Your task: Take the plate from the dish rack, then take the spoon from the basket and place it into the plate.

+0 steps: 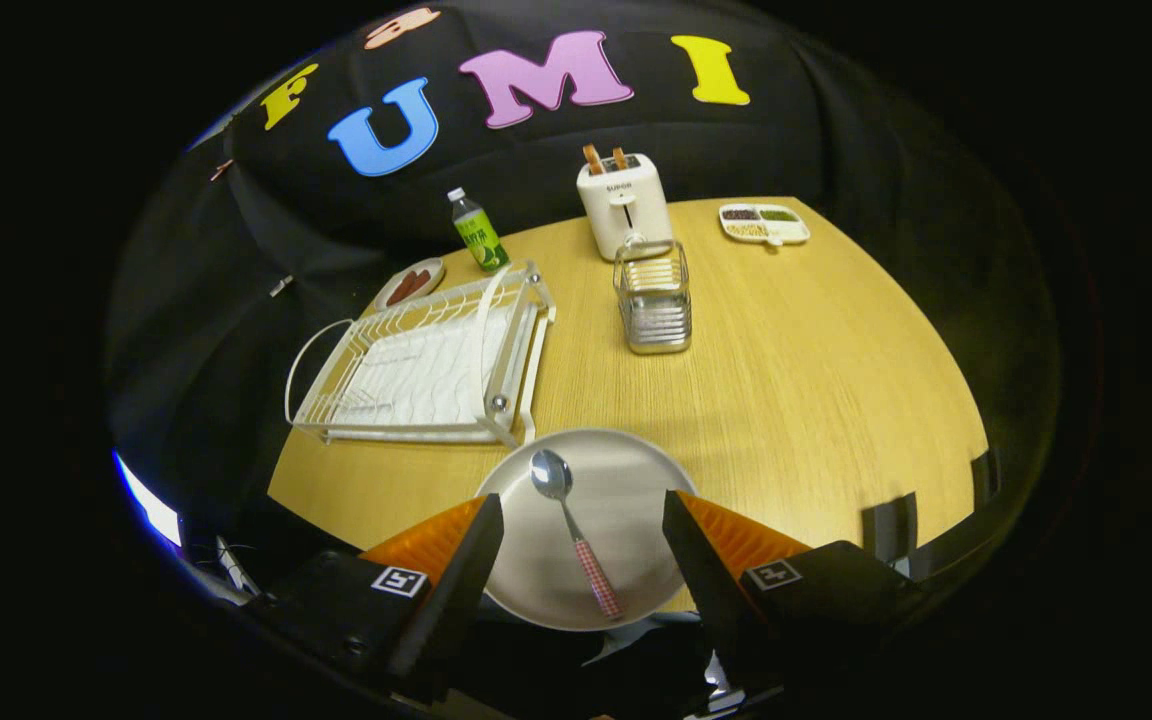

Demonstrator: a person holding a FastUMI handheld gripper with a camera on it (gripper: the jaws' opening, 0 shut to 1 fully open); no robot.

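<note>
On the far left of the wooden counter [816, 400], near the booth's dark wall, a small oval dish [409, 283] holds a few reddish-brown pieces. Just right of it stands a green-labelled plastic bottle [477, 233] with a white cap. Nearer than both, a white dish rack [426, 360] sits on the left part of the counter, its ribbed drain tray bare and a curved handle looping off its left end.

At the near edge, just right of the rack's near corner, lies the round pale plate [626, 520], touching or nearly touching that corner. The spoon [573, 527] rests in the plate, its metal bowl pointing toward the far side and its red-and-white checked handle running toward the near right rim.

The tool [583, 545] hangs above the near part of the plate with its fingers spread wide, one on each side of the spoon, touching neither it nor the plate as far as can be seen.

Farther back, right of the rack, a wire basket [653, 296] stands upright in the middle of the counter. Behind it, just beside the basket, a white toaster [624, 203] holds two slices in its slots. At the far right, a white divided tray [764, 223] carries small heaps of dark and green food.
</note>
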